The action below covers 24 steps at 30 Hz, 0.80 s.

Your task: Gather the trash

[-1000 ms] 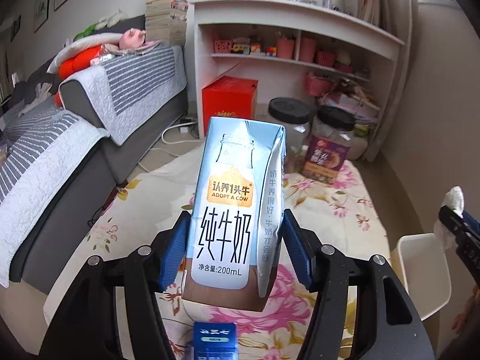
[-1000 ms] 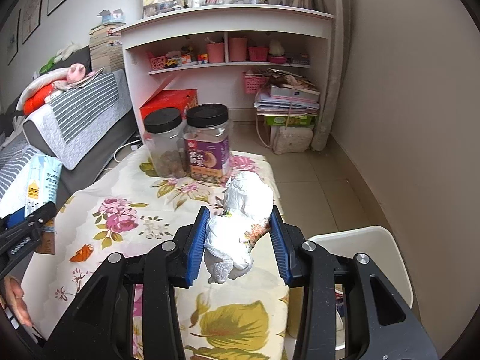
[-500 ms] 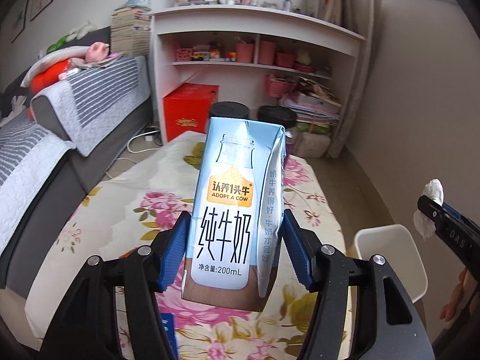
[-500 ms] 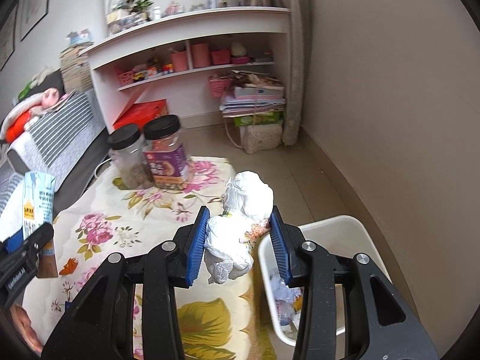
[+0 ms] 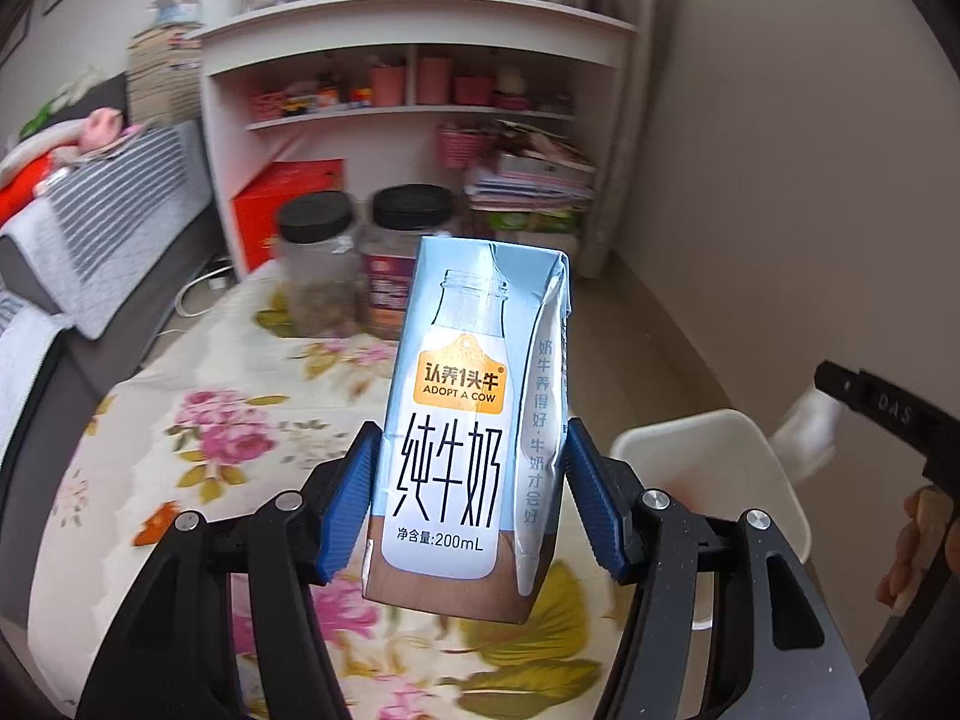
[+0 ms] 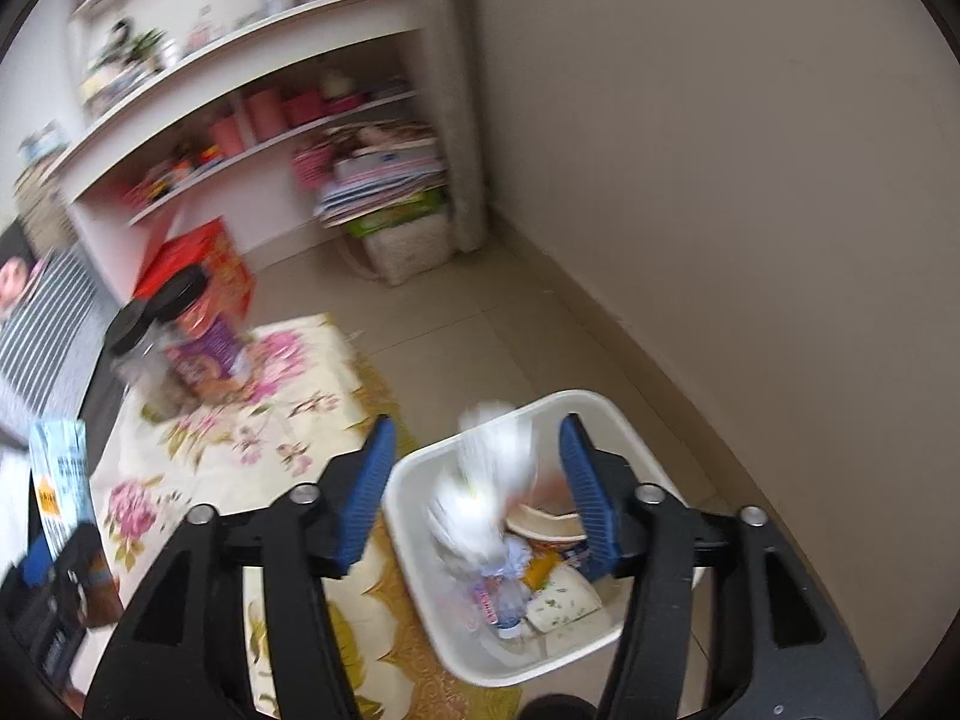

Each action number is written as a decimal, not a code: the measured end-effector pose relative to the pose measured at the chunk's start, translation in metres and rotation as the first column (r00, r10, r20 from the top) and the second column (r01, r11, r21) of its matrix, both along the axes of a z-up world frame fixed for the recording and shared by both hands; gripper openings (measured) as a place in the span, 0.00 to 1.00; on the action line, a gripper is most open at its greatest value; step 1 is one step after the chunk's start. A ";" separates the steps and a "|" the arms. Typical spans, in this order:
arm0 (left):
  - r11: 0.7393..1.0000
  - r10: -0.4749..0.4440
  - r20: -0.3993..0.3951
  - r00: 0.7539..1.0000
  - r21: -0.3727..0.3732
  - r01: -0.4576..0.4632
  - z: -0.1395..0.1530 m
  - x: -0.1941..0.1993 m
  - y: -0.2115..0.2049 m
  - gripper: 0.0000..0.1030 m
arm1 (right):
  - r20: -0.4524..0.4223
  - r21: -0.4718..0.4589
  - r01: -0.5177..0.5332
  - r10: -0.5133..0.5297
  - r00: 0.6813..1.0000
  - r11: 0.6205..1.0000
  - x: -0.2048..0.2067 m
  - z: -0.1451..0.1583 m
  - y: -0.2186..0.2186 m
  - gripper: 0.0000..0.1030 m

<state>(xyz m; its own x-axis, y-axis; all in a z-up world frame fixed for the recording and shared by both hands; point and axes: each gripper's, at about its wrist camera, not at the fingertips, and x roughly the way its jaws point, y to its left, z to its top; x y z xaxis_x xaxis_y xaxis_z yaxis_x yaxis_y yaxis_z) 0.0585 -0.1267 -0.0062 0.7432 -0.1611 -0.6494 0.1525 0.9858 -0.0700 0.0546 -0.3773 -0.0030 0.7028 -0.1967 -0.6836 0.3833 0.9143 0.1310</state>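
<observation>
Gripped a tall, smooth cardboard milk carton (image 5: 474,420), pale blue with a brown base and a folded top, upright between the ribbed blue pads of the left gripper (image 5: 471,510). Hung over the far side of a table under a glossy floral cloth (image 5: 198,438), with two clear round jars (image 5: 336,264) with black lids at its far end. Was opening the right gripper (image 6: 477,495), pads clear of a blurred white crumpled wad (image 6: 480,492) between them, directly above a white plastic bin (image 6: 606,414). Stood on the tiled floor just right of the table, rounded-square, holding a plastic bottle, scraps of paper and wrappers.
</observation>
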 end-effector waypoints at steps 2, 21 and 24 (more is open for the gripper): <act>0.999 -0.035 -0.006 0.999 0.000 0.035 -0.001 0.001 -0.021 0.59 | 0.014 0.002 0.046 -0.046 0.999 0.999 -0.006 0.003 -0.014 0.66; 0.964 -0.265 -0.097 0.959 -0.030 0.263 -0.012 0.006 -0.172 0.59 | 0.095 0.020 0.291 -0.292 0.952 0.956 -0.067 0.015 -0.108 0.90; 0.961 -0.278 -0.107 0.955 -0.040 0.275 -0.009 0.007 -0.175 0.66 | 0.096 0.042 0.300 -0.303 0.948 0.953 -0.070 0.014 -0.115 0.91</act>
